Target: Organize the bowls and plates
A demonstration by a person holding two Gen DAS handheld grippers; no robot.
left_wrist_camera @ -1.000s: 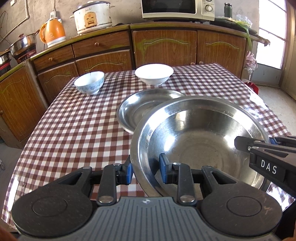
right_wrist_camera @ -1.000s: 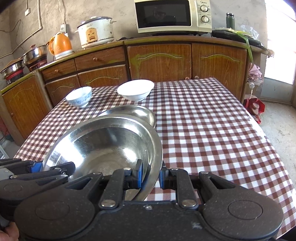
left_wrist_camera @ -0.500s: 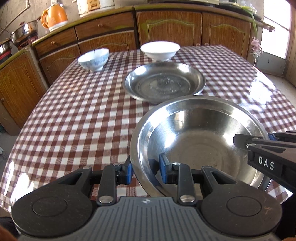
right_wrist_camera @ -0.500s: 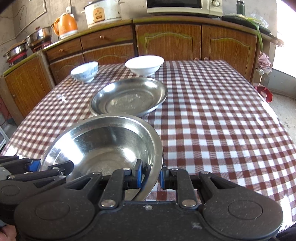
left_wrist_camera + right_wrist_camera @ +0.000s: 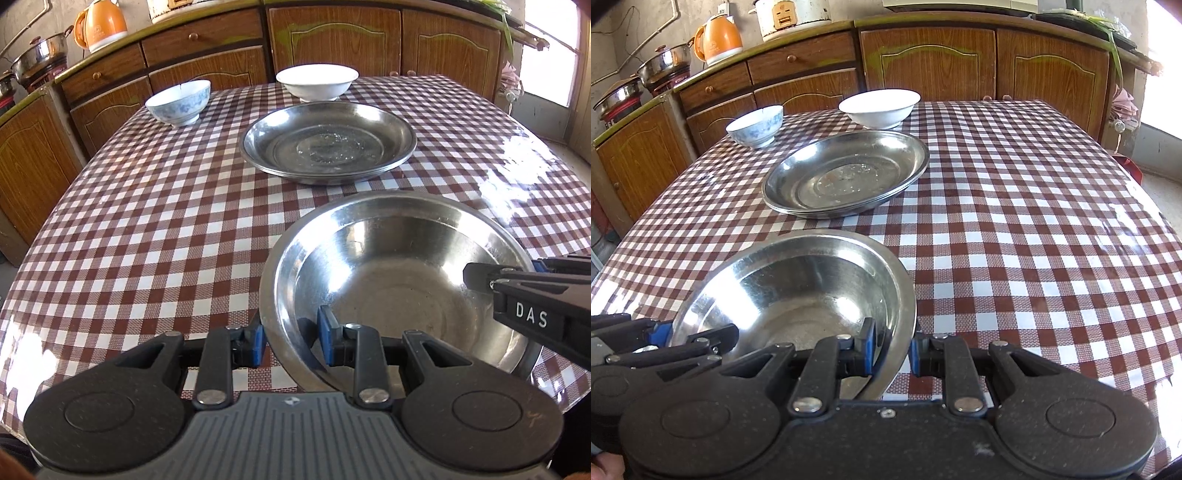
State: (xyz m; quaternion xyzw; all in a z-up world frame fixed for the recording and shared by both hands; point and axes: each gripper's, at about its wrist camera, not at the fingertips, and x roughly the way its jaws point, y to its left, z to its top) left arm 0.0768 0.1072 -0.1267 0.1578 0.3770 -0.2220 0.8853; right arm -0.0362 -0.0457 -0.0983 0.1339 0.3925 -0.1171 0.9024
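From the left wrist we see our left gripper [image 5: 290,341] pinched onto the near rim of the steel bowl [image 5: 395,280], which sits low over the checked tablecloth [image 5: 147,229]; the right gripper [image 5: 476,275] bites its far side. Beyond lie the steel plate [image 5: 328,142], the patterned bowl [image 5: 179,101] and the white bowl [image 5: 317,83]. From the right wrist, our right gripper [image 5: 892,347] is clamped tight on the bowl's rim, left gripper [image 5: 665,332] opposite.

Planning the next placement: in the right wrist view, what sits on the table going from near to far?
steel basin held by the right gripper → stacked steel plates → blue-patterned bowl → white bowl
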